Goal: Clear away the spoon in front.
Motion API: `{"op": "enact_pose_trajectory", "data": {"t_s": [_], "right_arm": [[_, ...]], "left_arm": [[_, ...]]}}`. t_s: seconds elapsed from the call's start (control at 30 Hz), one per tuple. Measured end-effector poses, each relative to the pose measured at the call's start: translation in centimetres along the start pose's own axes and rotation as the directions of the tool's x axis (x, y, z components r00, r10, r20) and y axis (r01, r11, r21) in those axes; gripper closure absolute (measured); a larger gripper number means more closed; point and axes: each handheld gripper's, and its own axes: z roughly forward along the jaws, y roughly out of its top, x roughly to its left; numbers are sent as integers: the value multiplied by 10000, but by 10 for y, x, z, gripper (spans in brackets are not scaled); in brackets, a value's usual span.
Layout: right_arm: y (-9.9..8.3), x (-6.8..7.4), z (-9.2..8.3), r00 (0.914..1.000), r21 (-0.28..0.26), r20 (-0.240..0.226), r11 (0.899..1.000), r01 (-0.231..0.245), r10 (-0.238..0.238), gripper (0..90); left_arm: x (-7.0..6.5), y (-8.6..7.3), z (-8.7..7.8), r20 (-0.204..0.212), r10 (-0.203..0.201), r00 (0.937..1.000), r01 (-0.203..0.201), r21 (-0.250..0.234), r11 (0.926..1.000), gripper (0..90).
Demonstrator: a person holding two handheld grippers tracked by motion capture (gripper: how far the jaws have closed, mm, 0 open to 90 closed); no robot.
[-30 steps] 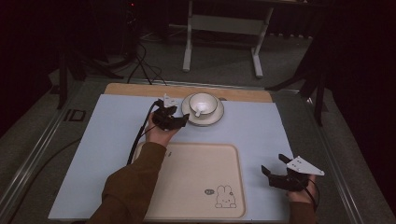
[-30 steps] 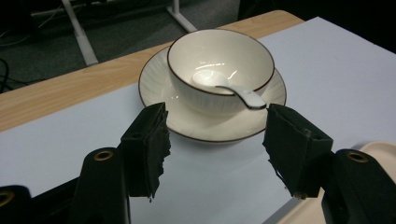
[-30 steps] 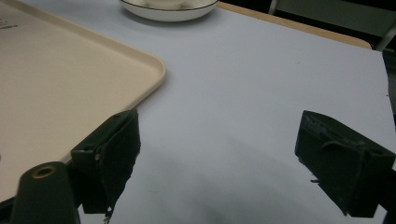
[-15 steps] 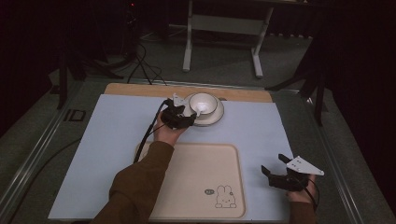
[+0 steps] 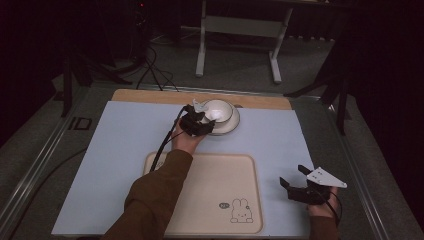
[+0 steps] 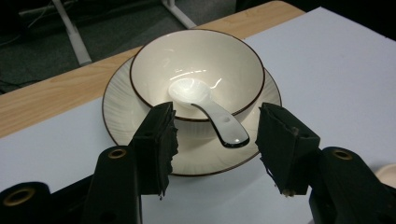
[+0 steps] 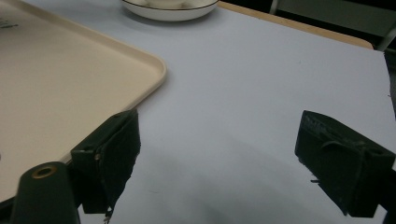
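a white spoon (image 6: pixel 208 111) lies in the bowl (image 6: pixel 196 70) on its saucer (image 6: pixel 140 140), handle jutting over the rim. the left gripper (image 6: pixel 215 149) has drawn nearer the bowl since a second ago, its jaws just narrowing astride the handle without touching it, suggesting a pickup. the right gripper (image 5: pixel 300 186) waits, jaws apart, far from the bowl, beside the tray (image 5: pixel 210 200).

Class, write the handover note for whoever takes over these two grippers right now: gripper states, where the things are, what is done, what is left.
Left gripper: jaws have just been closing, pads either side of the spoon handle, not yet pressing.
Right gripper: open, holding nothing, over the mat beside the tray.
Spoon lies in the bowl, handle over the rim; bowl sits on the plate.
Done: approach.
Left: probably grip and lift the spoon.
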Motion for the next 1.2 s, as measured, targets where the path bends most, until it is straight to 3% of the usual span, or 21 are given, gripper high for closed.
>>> {"op": "enact_pose_trajectory", "data": {"t_s": [0.2, 0.3, 0.47, 0.67, 0.87, 1.2], "right_arm": [[0, 0, 0, 10000, -19, 4, 10000, -9, 9, 139], [0, -1, -1, 10000, -35, 1, 10000, -22, 22, 140], [0, 0, 0, 10000, -3, -10, 10000, -5, 5, 140], [0, 0, 0, 10000, -5, -14, 10000, 15, -15, 139], [0, 0, 0, 10000, 7, -14, 10000, 9, -9, 140], [0, -1, 0, 10000, 5, -11, 10000, 4, -4, 140]], "left_arm": [[-3, 0, 16, -229, 259, 9994, -250, 400, 9989, 482], [1, -2, 18, -551, 239, 9982, -218, 395, 9990, 565], [3, -2, 20, -275, 30, 9996, -22, 324, 9995, 674], [6, -5, 28, -218, -384, 9990, 394, 445, 9982, 664], [7, -5, 28, -190, -504, 9985, 512, 429, 9978, 731], [4, -4, 25, -15, -598, 9982, 598, 345, 9976, 746]]}}
